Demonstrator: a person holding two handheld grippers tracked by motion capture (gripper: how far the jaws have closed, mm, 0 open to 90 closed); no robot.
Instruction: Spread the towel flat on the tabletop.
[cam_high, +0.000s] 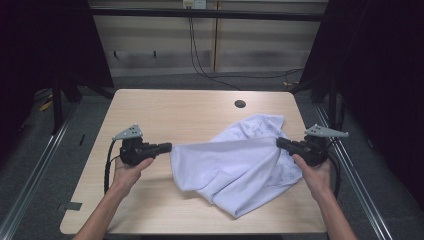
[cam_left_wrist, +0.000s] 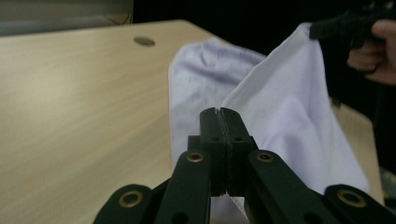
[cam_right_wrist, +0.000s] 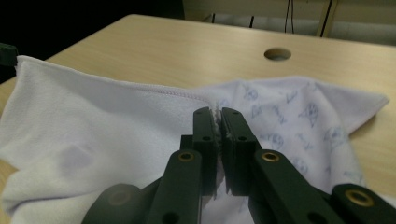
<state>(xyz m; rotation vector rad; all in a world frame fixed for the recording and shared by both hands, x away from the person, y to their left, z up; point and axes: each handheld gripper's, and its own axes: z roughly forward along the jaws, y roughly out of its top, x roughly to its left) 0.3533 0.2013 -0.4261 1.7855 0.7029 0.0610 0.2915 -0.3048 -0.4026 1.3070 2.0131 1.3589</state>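
Observation:
A pale lilac cloth (cam_high: 235, 165) with a faint blue print lies partly on the wooden table (cam_high: 165, 115), its near edge stretched taut between both grippers. My left gripper (cam_high: 169, 147) pinches the cloth's left corner, jaws pressed together on the fabric (cam_left_wrist: 280, 116). My right gripper (cam_high: 279, 143) pinches the right corner; its jaws hold a thin fold of the cloth (cam_right_wrist: 140, 121). In the left gripper view the person's other hand (cam_left_wrist: 373, 56) and its gripper hold the far corner. Both held corners are lifted above the tabletop while the rest of the cloth sags onto it.
A round cable hole (cam_high: 240, 104) sits in the tabletop behind the cloth. Black cables (cam_high: 200, 55) trail over the floor beyond the far edge. Dark curtains flank both sides, and metal rails run along the floor left and right.

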